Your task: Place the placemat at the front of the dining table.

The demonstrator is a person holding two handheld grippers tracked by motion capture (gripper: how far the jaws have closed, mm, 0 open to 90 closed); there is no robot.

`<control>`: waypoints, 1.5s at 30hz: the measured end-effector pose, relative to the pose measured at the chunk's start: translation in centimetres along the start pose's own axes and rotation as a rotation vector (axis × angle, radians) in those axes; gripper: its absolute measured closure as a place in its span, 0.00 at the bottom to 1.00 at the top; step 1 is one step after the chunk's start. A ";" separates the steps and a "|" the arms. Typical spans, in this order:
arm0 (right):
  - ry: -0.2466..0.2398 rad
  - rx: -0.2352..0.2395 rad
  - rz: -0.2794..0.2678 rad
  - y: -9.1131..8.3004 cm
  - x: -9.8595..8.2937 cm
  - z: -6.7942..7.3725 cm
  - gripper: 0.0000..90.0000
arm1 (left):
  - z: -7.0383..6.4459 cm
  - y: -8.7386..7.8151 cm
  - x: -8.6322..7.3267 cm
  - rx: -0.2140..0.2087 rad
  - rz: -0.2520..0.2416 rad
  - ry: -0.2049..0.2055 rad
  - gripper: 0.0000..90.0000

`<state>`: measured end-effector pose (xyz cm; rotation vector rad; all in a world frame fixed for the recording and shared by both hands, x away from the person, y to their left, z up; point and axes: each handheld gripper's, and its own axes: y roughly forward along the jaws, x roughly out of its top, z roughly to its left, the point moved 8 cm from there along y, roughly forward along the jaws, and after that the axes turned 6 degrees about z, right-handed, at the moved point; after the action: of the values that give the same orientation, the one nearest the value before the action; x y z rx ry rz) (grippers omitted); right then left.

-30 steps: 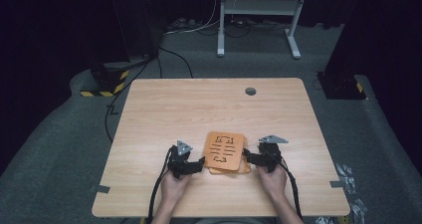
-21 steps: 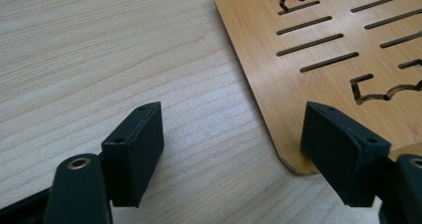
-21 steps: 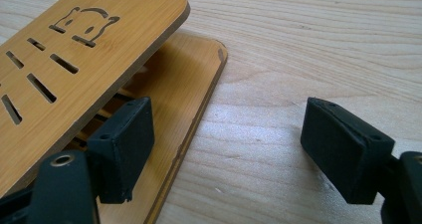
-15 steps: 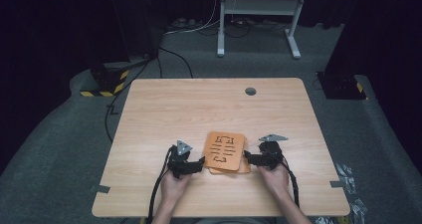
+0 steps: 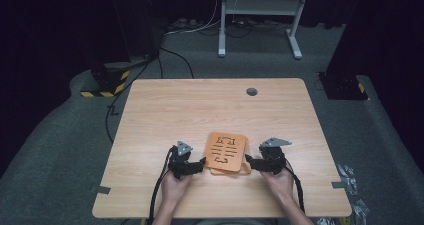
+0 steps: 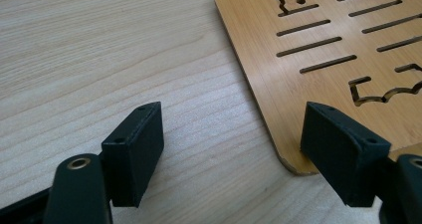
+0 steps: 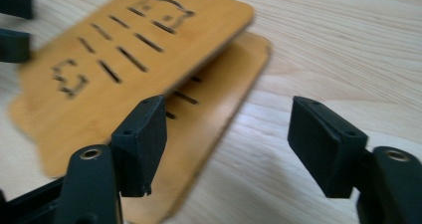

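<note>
Two orange-brown slotted wooden boards lie stacked near the table's front edge. The upper board (image 5: 227, 152) (image 7: 114, 59) (image 6: 323, 59) rests askew and tilted on the lower board (image 5: 240, 171) (image 7: 219, 99). At the boards' left side is my left gripper (image 5: 202, 163) (image 6: 239, 149), open, with its right jaw against the upper board's near corner. My right gripper (image 5: 248, 160) (image 7: 234, 144) is open at their right side, one jaw over the lower board's edge and the other over bare table. The left gripper's fingertips (image 7: 12, 25) appear beyond the boards.
The light wooden table (image 5: 200, 110) has a round grey grommet (image 5: 251, 91) near its far edge. Black cables trail from both grippers over the front edge. A striped black box (image 5: 105, 80) and a white metal frame (image 5: 260, 15) stand on the carpet beyond.
</note>
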<state>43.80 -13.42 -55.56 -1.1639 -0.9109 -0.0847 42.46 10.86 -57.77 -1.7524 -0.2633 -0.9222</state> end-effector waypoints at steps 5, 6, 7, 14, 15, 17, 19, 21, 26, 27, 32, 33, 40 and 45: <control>-0.001 0.072 -0.010 -0.2 0.3 0.9 0.39 | 0.0 0.0 0.0 0.002 0.001 0.006 0.28; 0.010 0.101 -0.013 -0.1 0.5 1.2 0.39 | 0.0 0.0 0.0 0.004 0.002 0.010 0.28; 0.010 0.101 -0.013 -0.1 0.5 1.2 0.39 | 0.0 0.0 0.0 0.004 0.002 0.010 0.28; 0.033 0.148 -0.025 -0.2 1.2 1.8 0.32 | 0.0 0.0 0.0 0.007 0.004 0.011 0.28; 0.033 0.148 -0.025 -0.2 1.2 1.8 0.32 | 0.0 0.0 0.0 0.007 0.004 0.011 0.28; 0.028 0.151 -0.018 -0.1 1.3 2.0 0.32 | 0.0 0.0 0.0 0.007 0.004 0.012 0.28; 0.035 0.158 -0.010 0.2 1.4 2.0 0.32 | 0.0 0.0 0.0 0.006 0.004 0.011 0.28; 0.038 0.162 0.000 0.4 1.3 2.0 0.31 | 0.0 0.0 0.0 0.007 0.004 0.011 0.28; 0.060 0.176 0.002 1.0 1.4 2.2 0.31 | 0.0 0.0 0.0 0.006 0.005 0.010 0.28; 0.061 0.178 0.004 1.1 1.4 2.3 0.31 | 0.0 0.0 0.0 0.006 0.005 0.010 0.28; 0.059 0.186 0.016 1.7 1.5 2.6 0.31 | 0.0 0.0 0.0 0.006 0.005 0.010 0.28; 0.059 0.186 0.016 1.7 1.5 2.6 0.31 | 0.0 0.0 0.0 0.006 0.005 0.010 0.28; 0.052 0.206 0.027 2.0 1.5 3.4 0.33 | 0.0 0.0 0.0 0.006 0.005 0.010 0.28; 0.033 0.208 0.027 2.0 1.5 3.8 0.33 | 0.0 0.0 0.0 0.006 0.005 0.011 0.28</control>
<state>43.61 -8.88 -55.78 -0.9786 -0.8528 0.0127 42.49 10.82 -57.78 -1.7411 -0.2549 -0.9260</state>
